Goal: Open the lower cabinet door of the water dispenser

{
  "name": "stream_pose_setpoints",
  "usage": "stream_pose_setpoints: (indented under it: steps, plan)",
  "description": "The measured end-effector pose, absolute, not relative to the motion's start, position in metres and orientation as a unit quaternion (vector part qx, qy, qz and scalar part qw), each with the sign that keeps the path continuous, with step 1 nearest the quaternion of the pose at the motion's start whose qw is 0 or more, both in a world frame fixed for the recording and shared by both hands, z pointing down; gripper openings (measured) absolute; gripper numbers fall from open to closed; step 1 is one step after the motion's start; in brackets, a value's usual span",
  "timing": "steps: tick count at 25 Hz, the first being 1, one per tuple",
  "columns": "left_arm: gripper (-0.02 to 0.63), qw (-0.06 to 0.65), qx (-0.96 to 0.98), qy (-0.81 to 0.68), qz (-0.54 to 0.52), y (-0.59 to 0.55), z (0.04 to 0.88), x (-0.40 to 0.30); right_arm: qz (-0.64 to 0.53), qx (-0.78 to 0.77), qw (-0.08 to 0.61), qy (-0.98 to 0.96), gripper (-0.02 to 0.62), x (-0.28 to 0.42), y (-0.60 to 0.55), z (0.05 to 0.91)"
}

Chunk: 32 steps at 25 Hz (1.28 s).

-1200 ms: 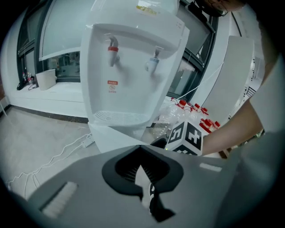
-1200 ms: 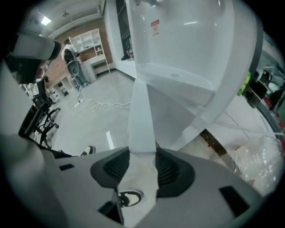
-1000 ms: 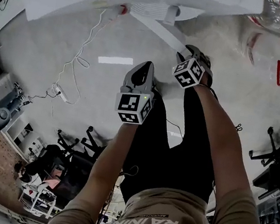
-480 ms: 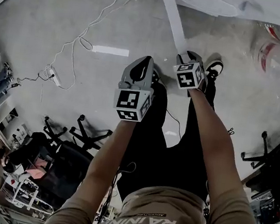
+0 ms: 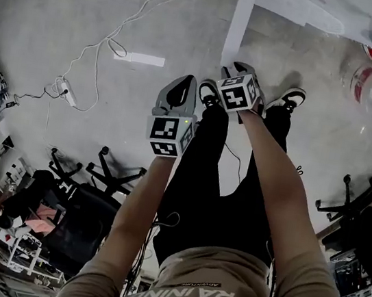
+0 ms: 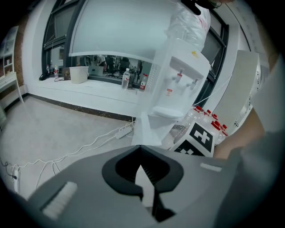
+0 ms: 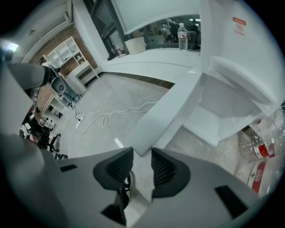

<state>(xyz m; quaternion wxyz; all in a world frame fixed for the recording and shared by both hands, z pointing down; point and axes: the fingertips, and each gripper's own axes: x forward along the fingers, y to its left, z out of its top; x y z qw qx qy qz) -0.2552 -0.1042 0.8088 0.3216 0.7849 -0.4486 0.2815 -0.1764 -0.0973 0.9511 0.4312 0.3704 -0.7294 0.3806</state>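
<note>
- Lower cabinet door [image 5: 238, 21] is swung out from the water dispenser [image 6: 180, 84]. In the head view it reads as a thin white strip standing on edge.
- Its long axis runs from the dispenser end straight back toward you, so the free edge is the end nearest your feet.
- From your right gripper [image 7: 141, 153] that free edge lies dead ahead, just beyond the tips. The door's bottom corner lines up with the gap between the jaws, and as far as I can tell it is not touching them.
- Right jaws are partly apart and have just been closing, with nothing between the pads.
- Your left gripper [image 6: 141, 151] sits off to the door's left and further back from it. Its tips are together and it is empty.
- So your right hand is the nearer one.
- My read is that the door is open enough for the task to be about done.
- If you want it wider, push sideways on the free edge, across the long axis and not along it.
</note>
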Motion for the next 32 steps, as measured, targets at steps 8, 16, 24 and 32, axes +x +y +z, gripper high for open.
stream_pose_setpoints:
  steps: [8,16,24,32]
  plan:
    - [-0.002,0.316,0.781,-0.467,0.269,-0.14,0.804,-0.302,0.376,0.341,0.439,-0.741,0.112,-0.234,-0.126,0.951]
    - [-0.002,0.326,0.757,-0.508,0.252,-0.162,0.811,-0.355,0.368,0.324,0.436,-0.755,0.104,-0.282,-0.167,0.951]
    - [-0.002,0.337,0.748,-0.515,0.25,-0.158,0.819,-0.381,0.331,0.315,0.443,-0.771,0.082,-0.309,-0.214,0.951]
    - [-0.002,0.338,0.742,-0.523,0.248,-0.156,0.827,-0.412,0.3,0.315,0.449,-0.781,0.028,-0.329,-0.256,0.951]
